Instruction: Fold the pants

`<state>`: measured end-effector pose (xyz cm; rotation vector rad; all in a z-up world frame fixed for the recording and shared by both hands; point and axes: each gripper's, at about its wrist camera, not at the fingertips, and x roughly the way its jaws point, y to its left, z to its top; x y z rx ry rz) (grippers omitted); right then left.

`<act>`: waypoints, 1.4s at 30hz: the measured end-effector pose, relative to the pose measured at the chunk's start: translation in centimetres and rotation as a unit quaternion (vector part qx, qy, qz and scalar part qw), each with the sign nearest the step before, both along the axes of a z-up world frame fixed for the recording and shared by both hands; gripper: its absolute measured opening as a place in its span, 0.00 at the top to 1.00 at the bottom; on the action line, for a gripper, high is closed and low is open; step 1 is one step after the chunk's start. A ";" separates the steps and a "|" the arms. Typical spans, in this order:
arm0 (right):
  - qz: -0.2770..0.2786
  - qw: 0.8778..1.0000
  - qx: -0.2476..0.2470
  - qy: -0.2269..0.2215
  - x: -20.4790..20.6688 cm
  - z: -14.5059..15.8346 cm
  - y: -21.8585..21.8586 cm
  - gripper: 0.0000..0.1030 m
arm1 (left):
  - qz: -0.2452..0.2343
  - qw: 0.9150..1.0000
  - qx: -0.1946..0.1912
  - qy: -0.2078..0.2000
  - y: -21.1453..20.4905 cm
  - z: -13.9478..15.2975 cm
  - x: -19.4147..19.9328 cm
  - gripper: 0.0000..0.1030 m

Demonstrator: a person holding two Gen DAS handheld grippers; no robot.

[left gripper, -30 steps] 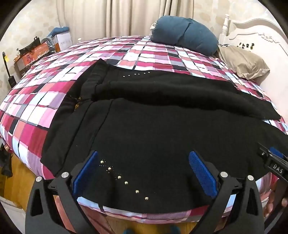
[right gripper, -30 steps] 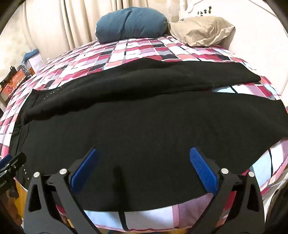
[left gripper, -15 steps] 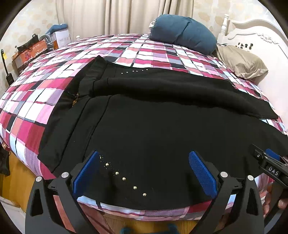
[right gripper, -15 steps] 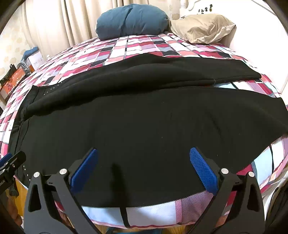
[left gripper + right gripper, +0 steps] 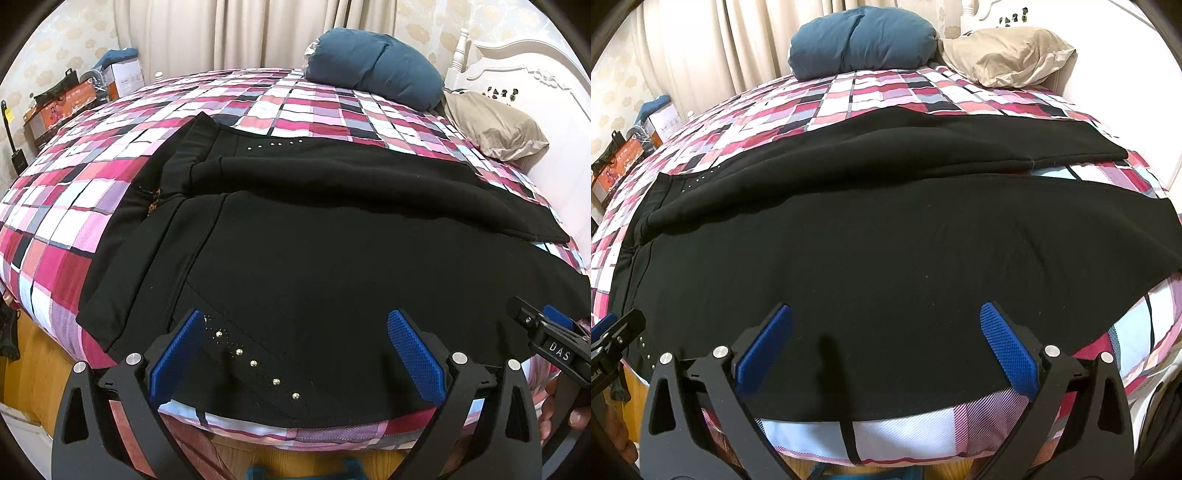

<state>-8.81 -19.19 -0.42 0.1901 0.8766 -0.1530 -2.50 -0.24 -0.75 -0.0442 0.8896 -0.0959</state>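
Black pants (image 5: 314, 251) lie spread across the checked bed, waistband to the left, both legs running right; the far leg overlaps the near one. A row of small studs marks the near hip. My left gripper (image 5: 295, 354) is open, its blue pads just above the near hem by the studs. In the right wrist view the same pants (image 5: 886, 251) fill the middle, and my right gripper (image 5: 884, 350) is open over the near leg's edge. Neither holds cloth. The right gripper's tip (image 5: 546, 332) shows at the left view's right edge.
The pink, white and black checked bedspread (image 5: 92, 192) covers the bed. A blue pillow (image 5: 373, 70) and a tan pillow (image 5: 495, 125) lie at the white headboard (image 5: 535, 74). Boxes and bags (image 5: 74, 96) stand beyond the far left edge. Curtains hang behind.
Both grippers have drawn back and risen slightly from the bed's near edge; the pants look a little farther off. Both stay open and the pants have not moved.
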 end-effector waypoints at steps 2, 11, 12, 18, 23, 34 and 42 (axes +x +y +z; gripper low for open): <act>0.000 1.000 0.000 0.000 0.0 0.0 0.0 0.02 | 0.000 1.000 -0.001 0.000 0.0 0.0 0.0 0.04; 0.000 1.000 0.000 -0.001 0.0 -0.1 0.1 0.02 | -0.001 1.000 -0.001 0.001 0.0 -0.1 -0.1 0.04; 0.000 1.000 0.000 -0.001 0.0 -0.1 0.1 0.02 | -0.001 1.000 0.000 0.001 0.0 -0.1 -0.1 0.04; -0.002 1.000 0.002 -0.002 -0.2 -0.2 0.1 0.02 | -0.003 1.000 0.001 0.001 -0.1 -0.2 -0.2 0.04; -0.002 1.000 0.003 -0.001 -0.3 -0.1 0.1 0.02 | -0.004 1.000 0.002 0.001 -0.3 -0.1 -0.1 0.04; -0.003 1.000 0.004 0.000 -0.3 0.0 0.0 0.02 | -0.007 1.000 0.004 0.001 -0.6 0.0 -0.1 0.04; -0.003 1.000 0.005 0.000 -0.3 -0.1 -0.1 0.02 | -0.008 1.000 0.005 0.001 -0.8 0.0 -0.1 0.04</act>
